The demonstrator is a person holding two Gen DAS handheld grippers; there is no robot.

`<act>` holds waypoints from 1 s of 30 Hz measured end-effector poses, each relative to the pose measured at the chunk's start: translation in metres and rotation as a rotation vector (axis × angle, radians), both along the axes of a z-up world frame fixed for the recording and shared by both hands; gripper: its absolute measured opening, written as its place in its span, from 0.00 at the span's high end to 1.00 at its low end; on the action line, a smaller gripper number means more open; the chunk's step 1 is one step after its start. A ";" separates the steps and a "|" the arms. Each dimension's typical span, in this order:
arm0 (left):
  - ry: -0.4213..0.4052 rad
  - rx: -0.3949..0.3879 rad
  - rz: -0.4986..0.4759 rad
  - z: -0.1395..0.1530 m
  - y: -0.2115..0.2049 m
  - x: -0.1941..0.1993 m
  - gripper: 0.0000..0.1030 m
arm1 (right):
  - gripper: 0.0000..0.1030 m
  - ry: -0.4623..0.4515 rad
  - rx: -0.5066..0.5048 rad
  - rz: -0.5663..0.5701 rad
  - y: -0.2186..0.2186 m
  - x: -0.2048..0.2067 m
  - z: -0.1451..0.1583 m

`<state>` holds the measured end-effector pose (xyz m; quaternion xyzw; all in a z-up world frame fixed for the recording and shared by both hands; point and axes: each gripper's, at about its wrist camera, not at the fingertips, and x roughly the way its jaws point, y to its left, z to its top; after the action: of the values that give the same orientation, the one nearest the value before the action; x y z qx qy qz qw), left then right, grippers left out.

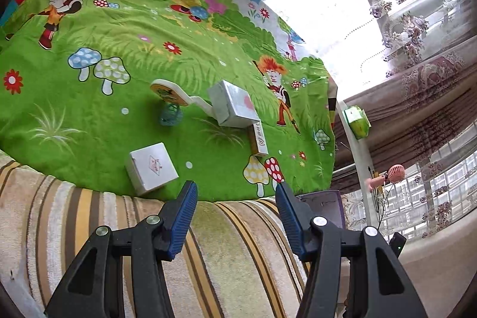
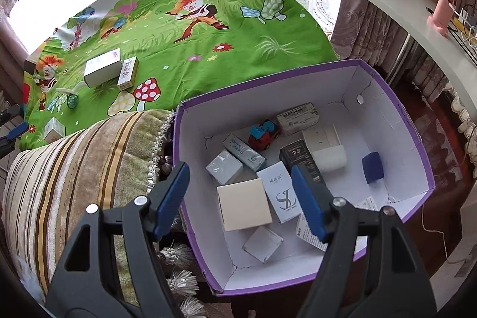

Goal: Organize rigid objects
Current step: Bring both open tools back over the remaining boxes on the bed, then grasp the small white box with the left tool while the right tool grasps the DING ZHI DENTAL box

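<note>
Two grippers, left [image 1: 235,200] and right [image 2: 240,185], gape wide and empty. Small white boxes [image 1: 152,166] lie on the green cloth [image 1: 119,79]; more fill the purple, white-lined bin [image 2: 396,106].

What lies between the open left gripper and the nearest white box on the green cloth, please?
In the left wrist view, only striped cushion and a strip of green cloth separate the left gripper from the white box; no object lies there.
</note>
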<state>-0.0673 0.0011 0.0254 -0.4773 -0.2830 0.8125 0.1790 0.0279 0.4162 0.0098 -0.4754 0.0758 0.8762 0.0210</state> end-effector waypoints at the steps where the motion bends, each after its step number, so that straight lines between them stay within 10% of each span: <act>1: -0.006 -0.019 0.008 -0.001 -0.003 -0.001 0.46 | 0.28 -0.001 -0.006 0.009 -0.004 -0.002 0.000; 17: -0.024 -0.539 -0.160 -0.018 0.021 -0.030 0.33 | 0.27 -0.013 -0.006 0.154 -0.074 -0.065 -0.002; 30: 0.022 -0.715 -0.440 -0.041 0.044 -0.053 0.31 | 0.26 -0.069 0.063 0.313 -0.149 -0.153 -0.020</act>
<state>-0.1199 0.0448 -0.0161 -0.5498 0.1275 0.8069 0.1745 -0.1246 0.2675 -0.0099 -0.5103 -0.0275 0.8539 -0.0981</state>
